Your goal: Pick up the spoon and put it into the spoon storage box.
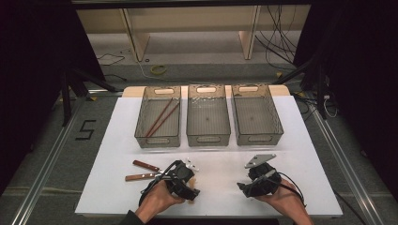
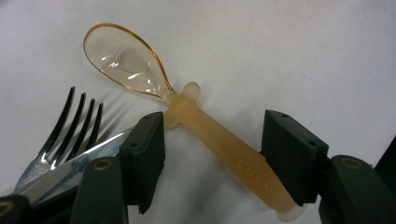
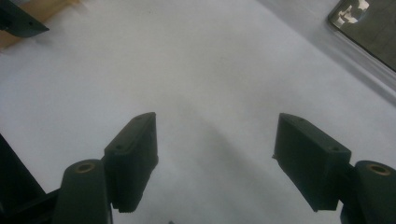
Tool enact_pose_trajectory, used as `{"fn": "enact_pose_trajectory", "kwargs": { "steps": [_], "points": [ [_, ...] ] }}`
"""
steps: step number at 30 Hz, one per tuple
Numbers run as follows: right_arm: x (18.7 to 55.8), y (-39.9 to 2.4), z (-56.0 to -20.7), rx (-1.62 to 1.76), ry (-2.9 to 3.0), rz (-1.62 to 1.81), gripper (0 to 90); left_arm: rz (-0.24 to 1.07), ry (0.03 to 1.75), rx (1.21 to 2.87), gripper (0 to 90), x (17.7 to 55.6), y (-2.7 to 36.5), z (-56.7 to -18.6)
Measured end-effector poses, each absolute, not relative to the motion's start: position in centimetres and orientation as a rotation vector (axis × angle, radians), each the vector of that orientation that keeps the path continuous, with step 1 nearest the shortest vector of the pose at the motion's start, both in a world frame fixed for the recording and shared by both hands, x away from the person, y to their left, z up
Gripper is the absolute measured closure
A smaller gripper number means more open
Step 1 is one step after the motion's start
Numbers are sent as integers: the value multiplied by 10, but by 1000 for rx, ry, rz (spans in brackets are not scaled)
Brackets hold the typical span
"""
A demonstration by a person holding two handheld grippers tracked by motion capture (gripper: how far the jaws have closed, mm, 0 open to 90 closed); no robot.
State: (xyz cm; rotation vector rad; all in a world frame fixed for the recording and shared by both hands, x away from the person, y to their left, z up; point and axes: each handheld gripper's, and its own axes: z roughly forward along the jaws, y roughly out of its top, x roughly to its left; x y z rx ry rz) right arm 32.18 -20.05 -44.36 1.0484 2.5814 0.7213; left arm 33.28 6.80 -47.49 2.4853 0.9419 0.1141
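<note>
Left gripper [image 2: 212, 158] straddled the amber spoon [image 2: 187, 112] on the white table [image 1: 300, 140], jaws apart, pads not pressing; the spoon's handle end was partly hidden behind one jaw. A fork [image 2: 65, 135] lay beside, cut off. Right gripper [image 3: 215, 158] hung open over bare table.

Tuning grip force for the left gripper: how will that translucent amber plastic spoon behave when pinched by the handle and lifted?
The translucent amber plastic spoon looks thin and moulded, so probably light and fairly stiff. Its frosted handle tapers and lies slantwise between the open jaws of the left gripper, so it may swivel as they close. The glossy clear bowl looks slippery; the metal fork alongside might get nudged.
</note>
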Motion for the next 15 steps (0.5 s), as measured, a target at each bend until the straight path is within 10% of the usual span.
{"fn": "enact_pose_trajectory", "kwargs": {
  "steps": [15],
  "points": [
    [322, -200, -444, 1043, 2586, 718, 311, 179, 880, 2502, 432, 329, 63, -476]
  ]
}}
